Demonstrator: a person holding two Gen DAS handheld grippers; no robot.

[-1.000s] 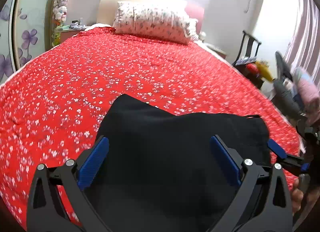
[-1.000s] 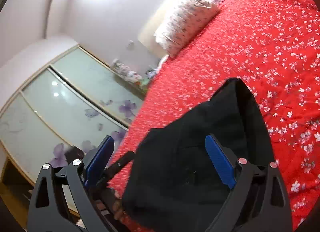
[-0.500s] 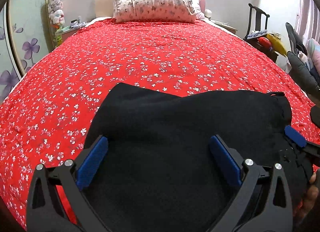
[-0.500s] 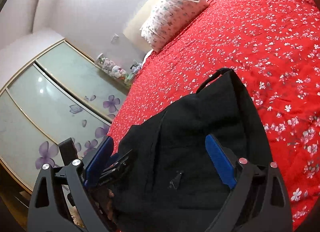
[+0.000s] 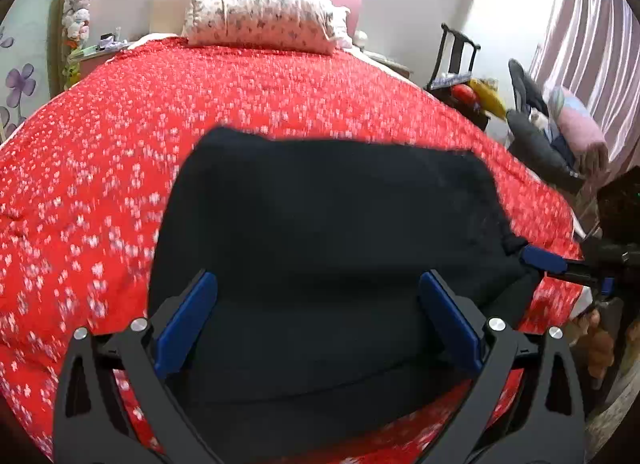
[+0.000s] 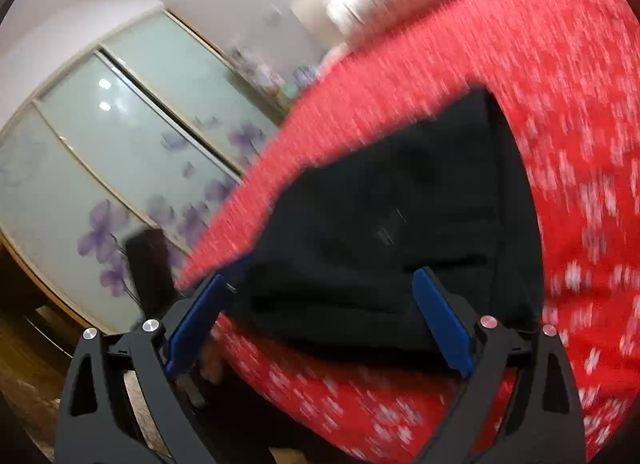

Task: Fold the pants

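Note:
The black pants (image 5: 328, 223) lie folded in a compact rectangle on the red flowered bedspread (image 5: 120, 135), near the bed's front edge. My left gripper (image 5: 318, 320) is open, its blue pads wide apart above the near side of the pants, holding nothing. In the right wrist view the pants (image 6: 400, 223) lie just ahead of my right gripper (image 6: 320, 316), which is open and empty at the bed's edge. The right gripper's blue pad also shows in the left wrist view (image 5: 544, 258) beside the pants' right edge. The right view is motion-blurred.
A flowered pillow (image 5: 260, 19) and headboard are at the far end of the bed. A black chair (image 5: 456, 55) and a pile of clothes (image 5: 560, 131) stand to the right. Sliding wardrobe doors with purple flowers (image 6: 120, 167) are to the left.
Both grippers have drawn back toward the bed's front edge. The right gripper swung quickly, blurring its view. The pants lie in place, both grippers open throughout.

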